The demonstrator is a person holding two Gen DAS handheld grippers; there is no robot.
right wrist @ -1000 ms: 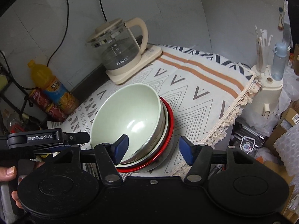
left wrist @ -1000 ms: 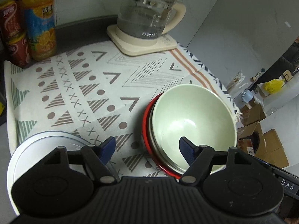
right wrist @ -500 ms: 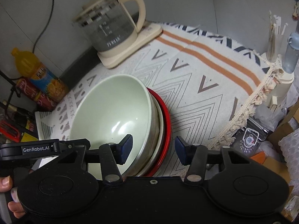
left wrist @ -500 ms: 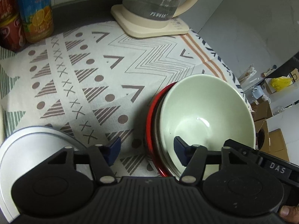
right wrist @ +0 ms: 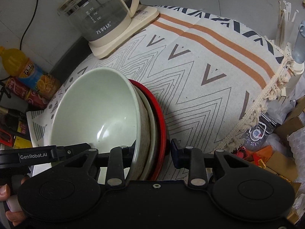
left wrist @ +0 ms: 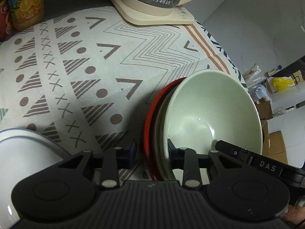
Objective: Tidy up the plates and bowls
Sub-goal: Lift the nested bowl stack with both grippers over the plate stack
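Bowls and plates sit nested in one stack on the patterned cloth (left wrist: 80,61), green bowl (left wrist: 213,112) on top, red plate (left wrist: 150,126) outermost. Left gripper (left wrist: 151,151) straddles the stack's left rim, right gripper (right wrist: 151,149) its right rim; both have jaws apart, not yet clamped. Neither arm is nearer, so a two-sided lift looks likeliest.

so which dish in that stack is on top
The pale green bowl sits on top, nested inside the others; the red plate is the outermost and lowest rim showing.
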